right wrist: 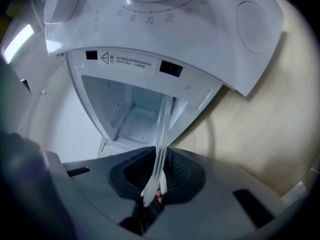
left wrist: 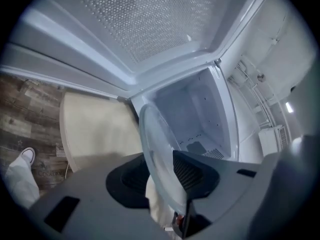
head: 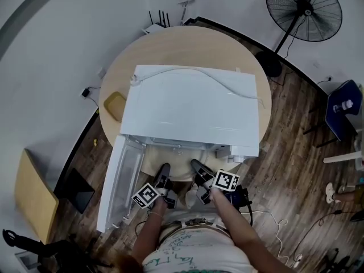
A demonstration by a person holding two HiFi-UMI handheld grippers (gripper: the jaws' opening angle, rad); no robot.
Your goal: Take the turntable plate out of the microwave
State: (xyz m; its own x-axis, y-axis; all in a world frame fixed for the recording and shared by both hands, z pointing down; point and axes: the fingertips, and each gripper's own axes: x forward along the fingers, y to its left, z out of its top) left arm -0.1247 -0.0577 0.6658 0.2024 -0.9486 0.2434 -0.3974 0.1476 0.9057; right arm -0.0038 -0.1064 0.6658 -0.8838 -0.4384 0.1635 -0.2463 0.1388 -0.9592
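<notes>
The white microwave [head: 193,104] stands on a round table with its door [head: 122,175] swung open toward the lower left. Both grippers are at the mouth of the cavity [left wrist: 195,114]. The clear glass turntable plate [left wrist: 160,154] is at the cavity mouth, between the jaws of my left gripper [left wrist: 165,170]. It leans on the right jaw with a gap on the other side, so that gripper is open. In the right gripper view the plate [right wrist: 162,134] shows edge-on, and my right gripper [right wrist: 159,176] is shut on its rim. From above, the left gripper [head: 163,178] and right gripper [head: 200,172] sit side by side.
The wooden table [head: 170,44] also carries a yellow pad [head: 115,104] left of the microwave. A white cord [head: 227,84] lies on the microwave's top. A floor fan [head: 304,10] and a blue chair [head: 344,104] stand to the right. The dial panel [right wrist: 160,14] hangs above the right gripper.
</notes>
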